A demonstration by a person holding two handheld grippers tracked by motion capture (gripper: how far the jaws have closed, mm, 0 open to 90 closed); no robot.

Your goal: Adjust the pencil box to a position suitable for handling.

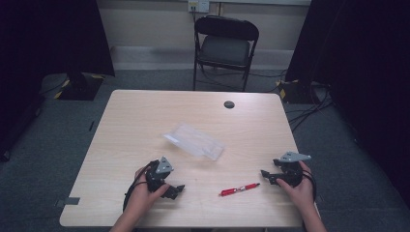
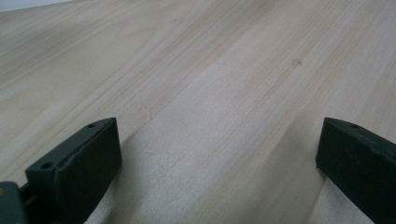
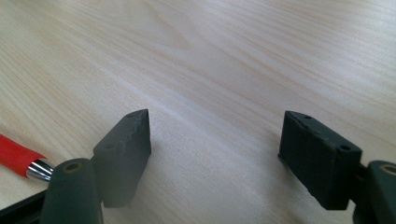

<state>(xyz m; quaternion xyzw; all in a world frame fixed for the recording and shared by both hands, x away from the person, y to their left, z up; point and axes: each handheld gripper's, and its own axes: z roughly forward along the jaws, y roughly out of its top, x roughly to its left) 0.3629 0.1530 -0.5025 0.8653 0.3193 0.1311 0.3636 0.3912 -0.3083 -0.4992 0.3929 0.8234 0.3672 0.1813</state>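
One red pen (image 1: 240,189) lies on the wooden surface (image 1: 145,121) near its front edge, between the two grippers — nearer the right gripper (image 1: 267,176), whose jaws stand released and empty. The left gripper (image 1: 177,190) rests low on the surface, jaws also spread wide, holding nothing. One clear plastic case (image 1: 194,140) lies mid-surface — apart from both.

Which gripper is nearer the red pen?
Right. The right gripper sits just off the red pen's tip, jaws open; the left gripper lies farther off on the other side.
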